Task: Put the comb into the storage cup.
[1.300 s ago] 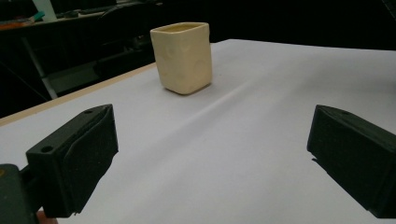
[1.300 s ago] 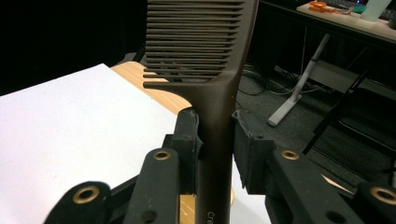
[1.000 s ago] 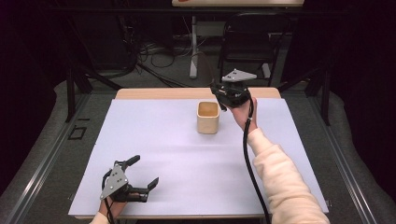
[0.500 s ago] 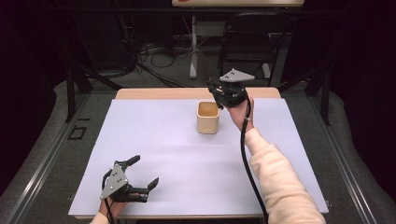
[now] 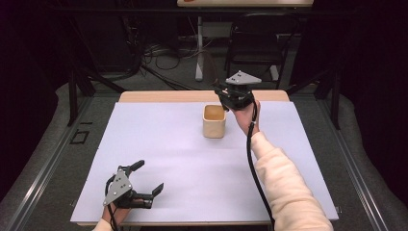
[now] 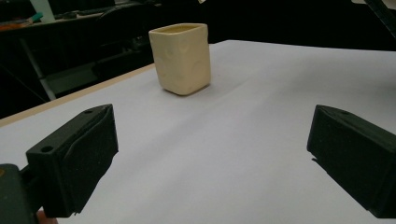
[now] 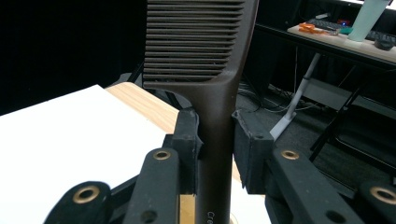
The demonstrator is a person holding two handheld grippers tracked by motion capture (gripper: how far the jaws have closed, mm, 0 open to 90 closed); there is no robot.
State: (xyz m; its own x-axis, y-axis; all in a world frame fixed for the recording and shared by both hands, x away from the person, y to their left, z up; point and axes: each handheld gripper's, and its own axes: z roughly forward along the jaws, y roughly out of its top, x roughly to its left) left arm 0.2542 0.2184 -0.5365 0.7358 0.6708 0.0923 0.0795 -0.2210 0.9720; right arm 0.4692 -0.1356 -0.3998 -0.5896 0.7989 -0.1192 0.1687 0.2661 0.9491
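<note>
A cream, square-sided cup (image 5: pixel 214 121) stands upright on the white sheet toward the back middle of the table; it is also ahead in the left gripper view (image 6: pixel 181 58). My right gripper (image 5: pixel 227 97) hovers just right of and above the cup. Its jaws are shut on the handle of a dark brown comb (image 7: pixel 201 42), whose teeth end points up and away from the gripper (image 7: pixel 217 135). My left gripper (image 5: pixel 150 176) rests at the front left of the table, jaws wide open (image 6: pixel 210 163), nothing between them.
A white sheet (image 5: pixel 168 144) covers the table, with a strip of wooden tabletop (image 5: pixel 159 96) showing along its back edge. Behind the table stand a black chair (image 5: pixel 260 43) and cables on the floor. Dark stands flank both sides.
</note>
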